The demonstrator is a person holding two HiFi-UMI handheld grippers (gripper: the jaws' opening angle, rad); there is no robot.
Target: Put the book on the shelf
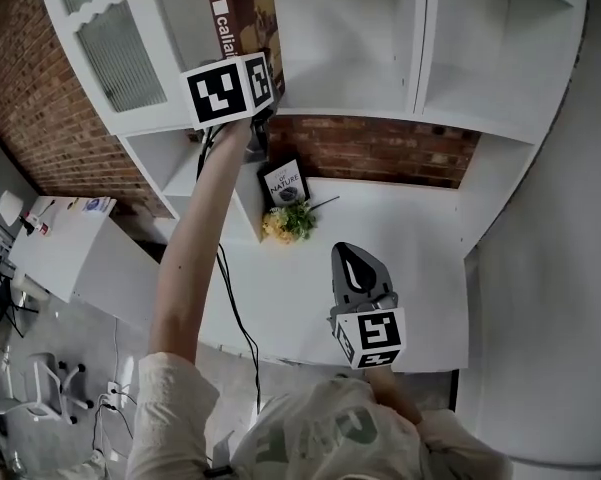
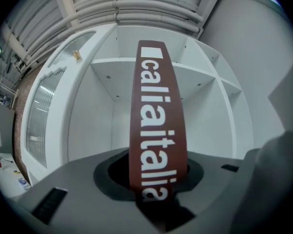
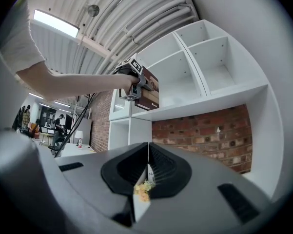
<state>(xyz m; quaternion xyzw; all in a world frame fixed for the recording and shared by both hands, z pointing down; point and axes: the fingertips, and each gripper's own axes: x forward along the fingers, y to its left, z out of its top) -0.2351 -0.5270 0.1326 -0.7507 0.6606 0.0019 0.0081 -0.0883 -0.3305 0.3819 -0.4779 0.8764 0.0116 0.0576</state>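
Placement is under way: left gripper (image 2: 156,191) clamps the brown book (image 1: 242,18) upright, raised before the white shelf (image 1: 360,93); right gripper (image 3: 147,162) hangs closed, empty. Next, ease it onto the board and release.

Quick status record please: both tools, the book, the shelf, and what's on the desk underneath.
left tool: shut on the book, held up at the shelf
right tool: shut, nothing in it, over the desk
book: brown, upright, at the open compartment beside the glass door
book on the board: cannot tell
desk: booklet standing at the back, flowers in front of it
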